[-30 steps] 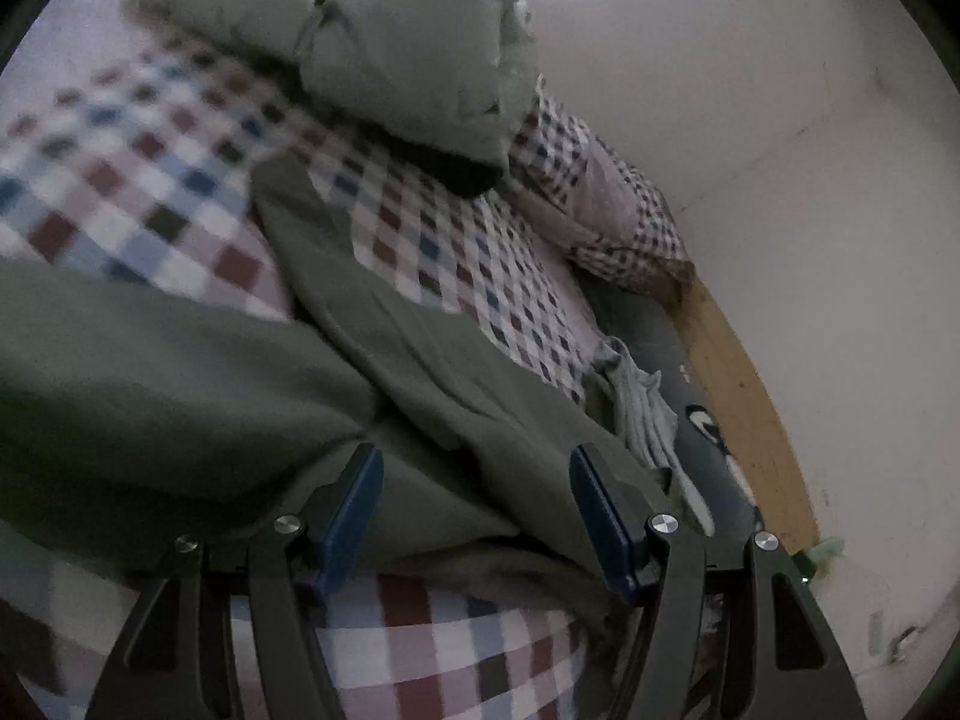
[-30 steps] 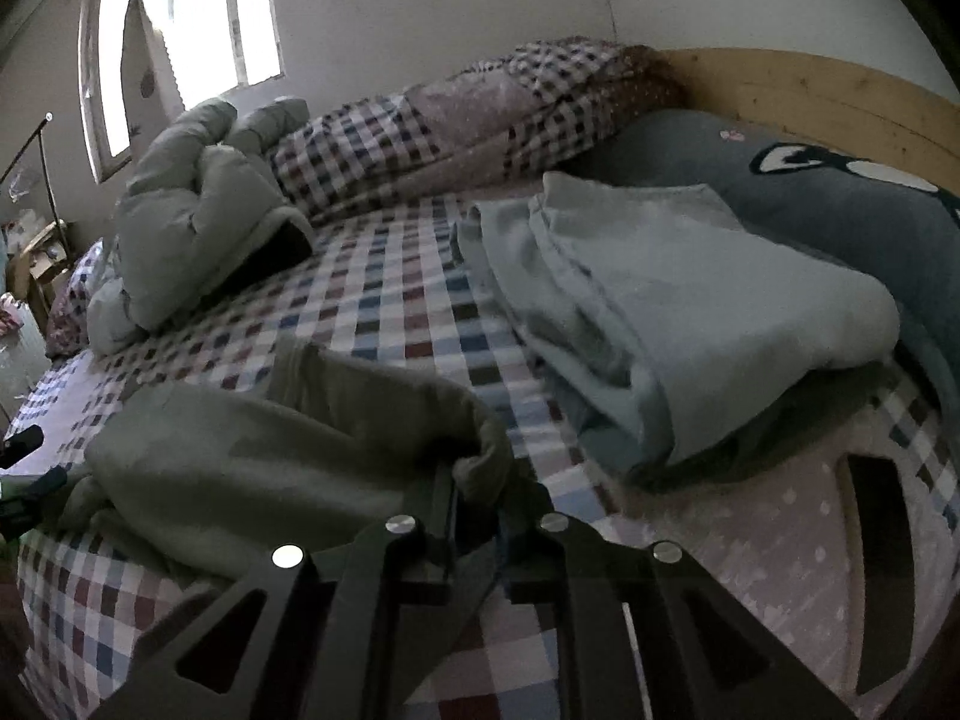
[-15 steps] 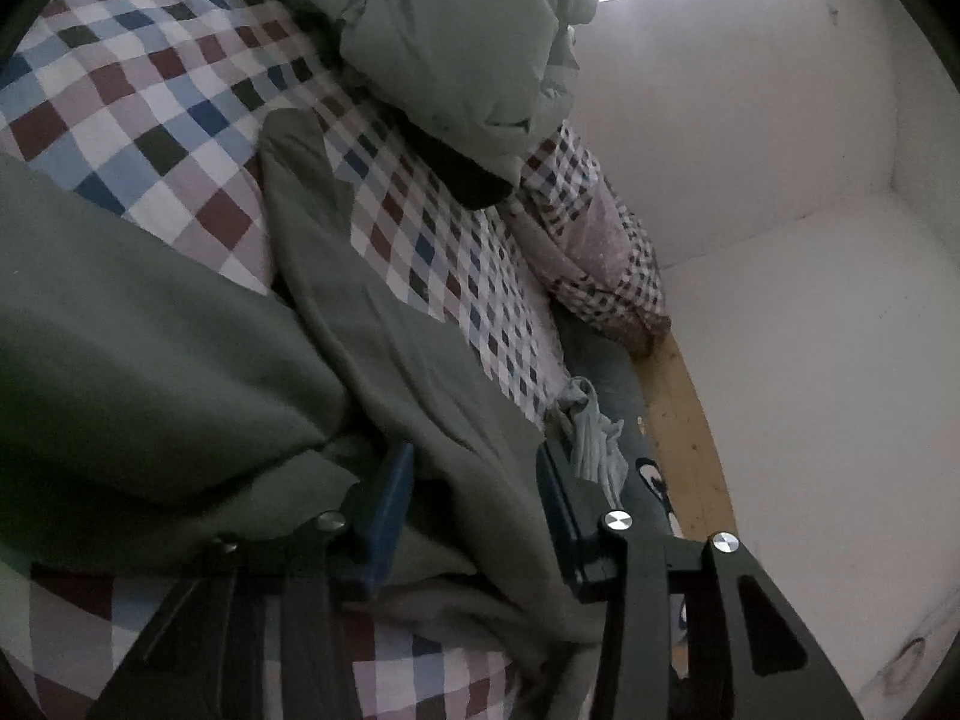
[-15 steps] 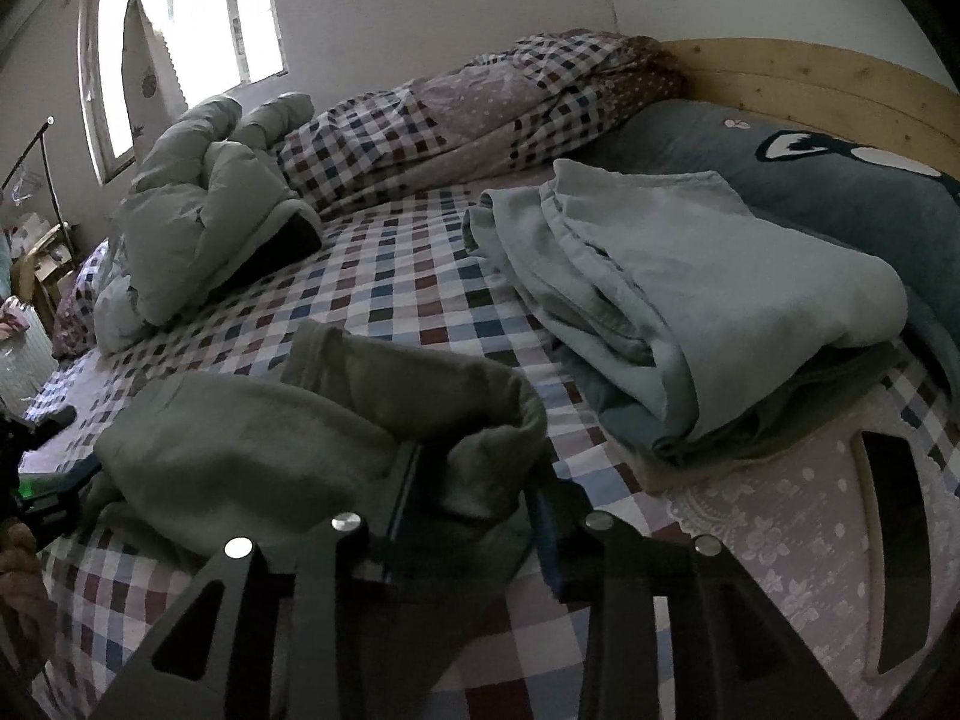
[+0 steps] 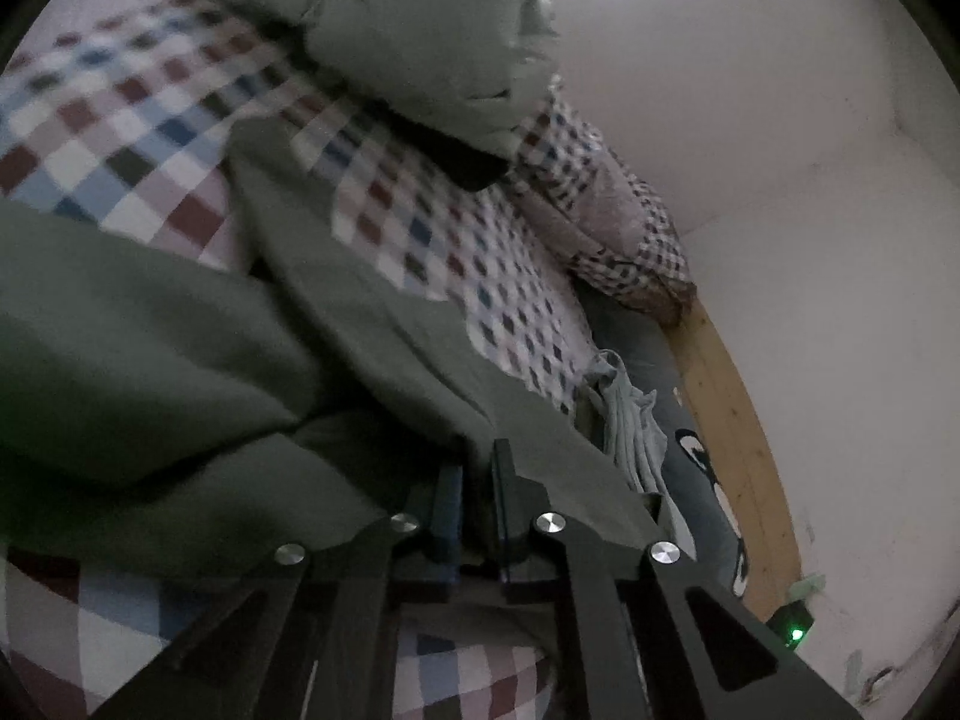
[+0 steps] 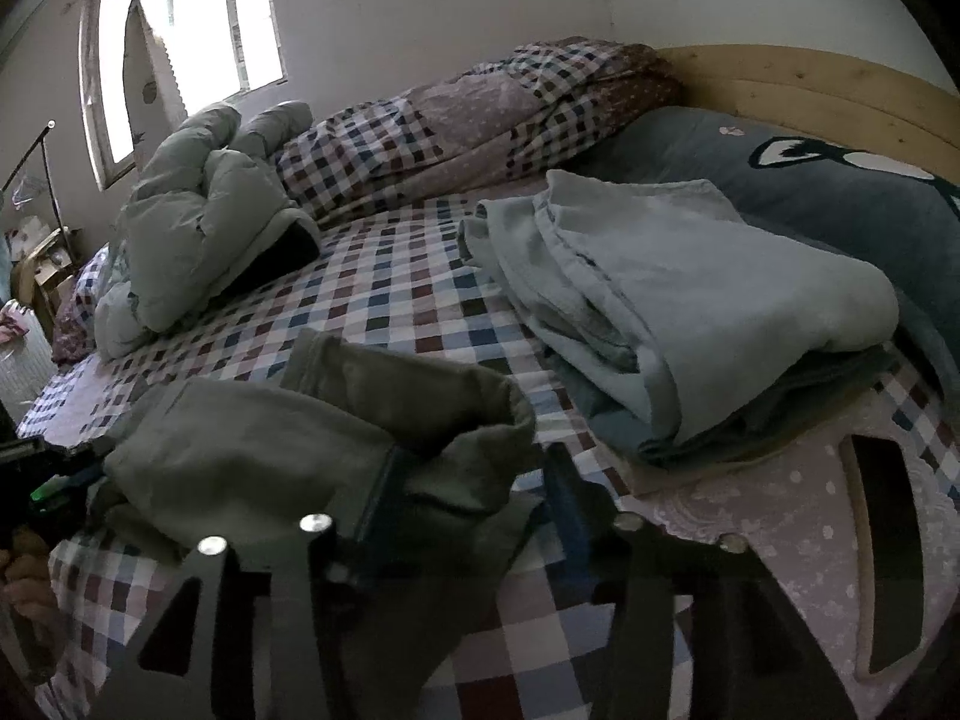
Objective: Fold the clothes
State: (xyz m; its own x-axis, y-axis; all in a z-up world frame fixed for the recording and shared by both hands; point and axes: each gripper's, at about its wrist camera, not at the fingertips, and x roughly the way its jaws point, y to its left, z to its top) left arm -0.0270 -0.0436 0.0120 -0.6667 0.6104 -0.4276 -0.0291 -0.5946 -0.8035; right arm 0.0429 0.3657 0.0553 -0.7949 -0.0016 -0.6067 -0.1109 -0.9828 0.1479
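Observation:
An olive-green garment (image 5: 150,360) lies crumpled on the checked bedsheet (image 5: 120,138), with one long part stretched toward the far side. My left gripper (image 5: 477,474) is closing, and its blue pads pinch a fold of the cloth at the near edge. In the right wrist view the same garment (image 6: 252,450) forms a bunched heap with a rolled edge. My right gripper (image 6: 474,480) is opening around that edge. Its fingers stand apart with the cloth loose between them. The left gripper's body shows at the far left, held by a hand (image 6: 24,576).
A puffy grey-green jacket (image 6: 204,222) lies heaped at the far side of the bed. A stack of folded pale blue clothes (image 6: 690,300) sits to the right, beside a dark pillow (image 6: 810,192). A checked quilt (image 6: 450,120) and the wooden headboard (image 6: 810,84) line the back.
The left jaws have come together onto a fold of the green garment. The right jaws, shut on the garment's edge before, have spread apart and let it go.

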